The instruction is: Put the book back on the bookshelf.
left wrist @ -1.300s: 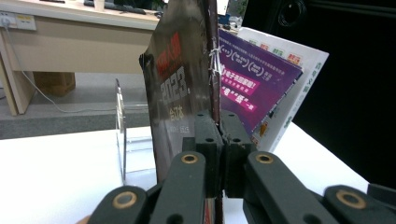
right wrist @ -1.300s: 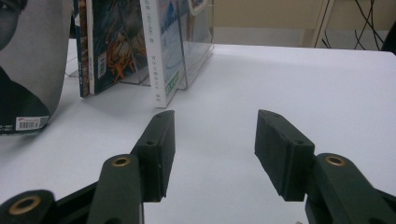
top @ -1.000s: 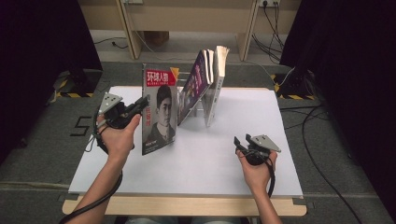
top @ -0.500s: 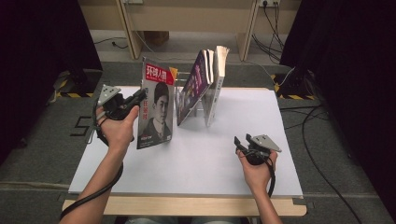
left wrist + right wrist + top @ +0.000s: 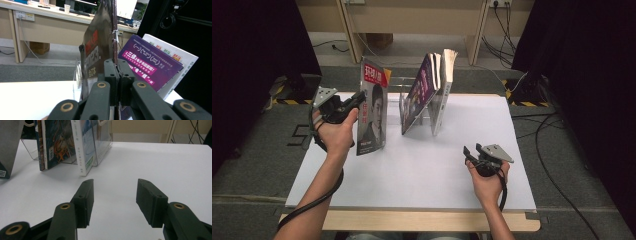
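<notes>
Your left gripper [image 5: 360,96] clamps the magazine [image 5: 373,114] upright near the table's [image 5: 422,175] left edge, just beside the rack [image 5: 417,107]; your right gripper [image 5: 468,152] gapes empty over bare table.

**An office room fitted out as a recording corner**

The place looks like an office or lab workspace. Long pale wooden desks [image 5: 412,20] line the far wall, with wall sockets [image 5: 25,16] and plugged-in cables [image 5: 502,20] under them. In the left gripper view a paper cup [image 5: 67,8] and a keyboard [image 5: 75,11] sit on one desk top, and a bright monitor [image 5: 127,8] stands behind. The floor is grey carpet [image 5: 257,150], with yellow-and-black hazard tape [image 5: 287,101] near the bench [image 5: 422,175]. Black curtains [image 5: 257,60] hang on both sides, closing off the white-topped bench. Loose cables [image 5: 557,125] run across the carpet at the right.
</notes>
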Demonstrator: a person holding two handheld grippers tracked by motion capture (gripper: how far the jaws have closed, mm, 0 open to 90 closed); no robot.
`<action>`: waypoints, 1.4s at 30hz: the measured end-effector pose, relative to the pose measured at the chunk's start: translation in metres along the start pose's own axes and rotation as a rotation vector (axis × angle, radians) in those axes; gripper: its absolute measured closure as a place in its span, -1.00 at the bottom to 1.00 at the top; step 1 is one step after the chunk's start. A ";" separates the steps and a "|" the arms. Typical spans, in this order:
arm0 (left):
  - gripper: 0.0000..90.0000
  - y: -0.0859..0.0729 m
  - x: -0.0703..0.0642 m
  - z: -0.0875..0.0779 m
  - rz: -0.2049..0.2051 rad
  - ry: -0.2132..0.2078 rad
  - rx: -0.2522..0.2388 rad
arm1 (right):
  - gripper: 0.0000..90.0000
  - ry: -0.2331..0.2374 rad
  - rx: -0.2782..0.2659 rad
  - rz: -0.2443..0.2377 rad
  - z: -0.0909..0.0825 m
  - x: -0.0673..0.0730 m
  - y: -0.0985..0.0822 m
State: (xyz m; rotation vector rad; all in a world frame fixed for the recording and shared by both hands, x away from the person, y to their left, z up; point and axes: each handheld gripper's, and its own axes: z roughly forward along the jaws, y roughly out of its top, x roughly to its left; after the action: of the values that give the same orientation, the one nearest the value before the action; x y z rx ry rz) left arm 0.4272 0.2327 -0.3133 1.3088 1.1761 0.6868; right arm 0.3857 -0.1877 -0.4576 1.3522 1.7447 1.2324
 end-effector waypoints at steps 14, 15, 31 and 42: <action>0.95 0.017 -0.004 0.034 0.003 -0.019 -0.021 | 0.09 -0.002 0.001 0.003 0.001 -0.002 -0.001; 0.95 0.019 -0.004 0.038 0.007 -0.019 -0.024 | 0.09 -0.001 -0.001 0.005 0.001 -0.002 -0.001; 0.94 0.019 0.000 0.088 0.029 0.017 -0.097 | 0.09 -0.002 0.006 0.014 0.002 -0.007 -0.003; 0.93 -0.020 0.024 0.078 0.028 0.047 -0.091 | 0.09 0.004 0.013 0.006 0.004 -0.006 -0.005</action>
State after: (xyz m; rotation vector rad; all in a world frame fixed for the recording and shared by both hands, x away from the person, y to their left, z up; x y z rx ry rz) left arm 0.5022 0.2228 -0.3493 1.2402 1.1528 0.7865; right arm 0.3884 -0.1923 -0.4644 1.3642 1.7556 1.2304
